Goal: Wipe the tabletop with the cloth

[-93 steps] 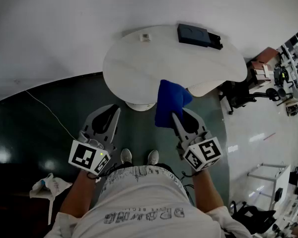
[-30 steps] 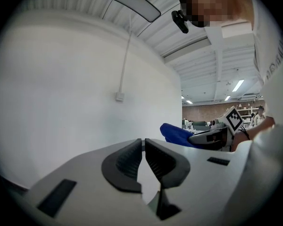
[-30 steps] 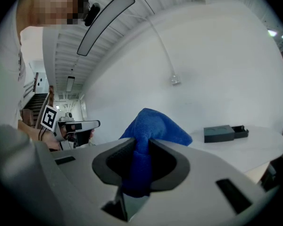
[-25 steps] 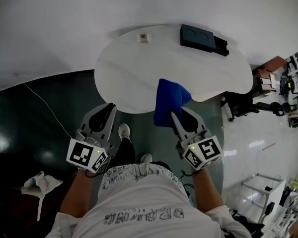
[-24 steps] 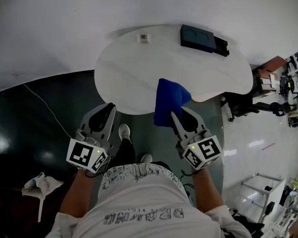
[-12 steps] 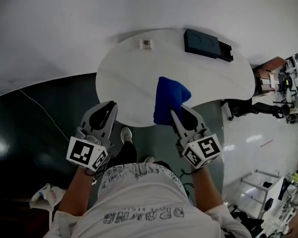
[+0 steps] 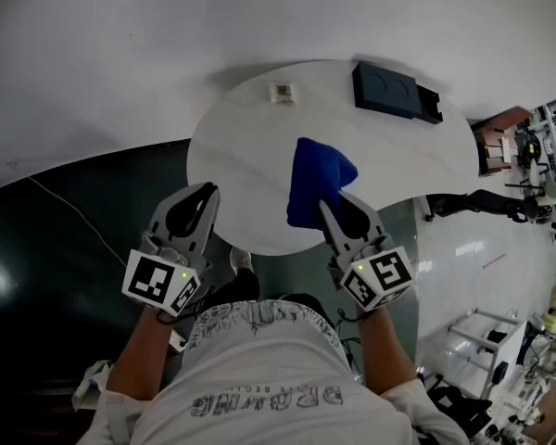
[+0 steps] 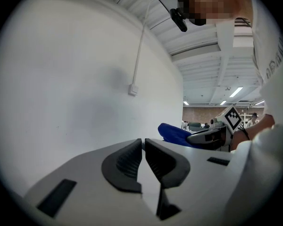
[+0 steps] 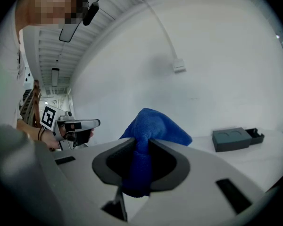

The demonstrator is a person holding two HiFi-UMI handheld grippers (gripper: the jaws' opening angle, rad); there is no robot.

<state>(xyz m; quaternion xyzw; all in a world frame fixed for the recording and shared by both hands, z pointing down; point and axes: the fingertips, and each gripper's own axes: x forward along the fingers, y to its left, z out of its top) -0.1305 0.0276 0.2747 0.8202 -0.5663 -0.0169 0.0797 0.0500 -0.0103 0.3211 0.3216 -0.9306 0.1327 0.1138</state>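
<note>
Your blue cloth hides the patch of tabletop beneath it, and its pinched end vanishes between your right gripper's jaws. The small white item near the far edge is too small to identify.

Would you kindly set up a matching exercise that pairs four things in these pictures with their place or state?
Things:
1. cloth
2. left gripper
3. dark box
4. small white item

Places or states:
A. on the table, far right
B. shut, nothing in it
C. clamped in the right gripper
D. on the table, far side, left of the box

Pairs: 1-C, 2-B, 3-A, 4-D
</note>
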